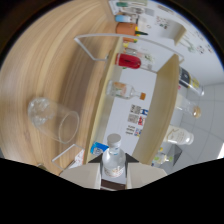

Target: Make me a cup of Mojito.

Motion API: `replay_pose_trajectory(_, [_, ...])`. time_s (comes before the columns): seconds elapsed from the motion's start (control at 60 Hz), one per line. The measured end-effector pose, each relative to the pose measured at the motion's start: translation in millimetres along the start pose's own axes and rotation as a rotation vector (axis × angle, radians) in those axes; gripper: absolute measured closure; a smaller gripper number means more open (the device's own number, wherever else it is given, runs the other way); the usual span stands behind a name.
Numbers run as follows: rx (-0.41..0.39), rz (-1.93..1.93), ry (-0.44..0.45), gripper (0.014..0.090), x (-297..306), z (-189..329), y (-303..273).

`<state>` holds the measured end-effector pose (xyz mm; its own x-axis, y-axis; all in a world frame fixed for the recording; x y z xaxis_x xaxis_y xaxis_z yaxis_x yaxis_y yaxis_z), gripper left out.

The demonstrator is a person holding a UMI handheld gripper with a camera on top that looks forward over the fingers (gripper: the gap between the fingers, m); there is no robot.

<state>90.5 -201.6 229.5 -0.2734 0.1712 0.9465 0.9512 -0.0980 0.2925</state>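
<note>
A clear bottle with a grey cap sits between my two pale fingers, cap pointing forward along them. My gripper is shut on its body, and the bottle's lower part is hidden behind the fingers. The view is rolled sideways, so the wooden table fills the left side. An empty clear glass stands on that table, to the left of the fingers and a little ahead of them, its mouth facing away from the tabletop. Bottle and glass are apart.
Beyond the bottle a wooden shelf stands against a white wall. It holds a bottle of red liquid, a clear bottle with an orange cap and a jar. A thin white frame and a blue packet rest on the table.
</note>
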Motion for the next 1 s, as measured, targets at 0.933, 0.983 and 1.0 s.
replay_pose_trajectory(0.933, [-0.048,1.823,-0.499,0.0707,-182,28,11])
replay_pose_trajectory(0.983, [-0.058,1.826,-0.517,0.0708,-191,29,10])
replay_pose_trajectory(1.0, [-0.061,1.826,-0.519,0.0708,-194,30,10])
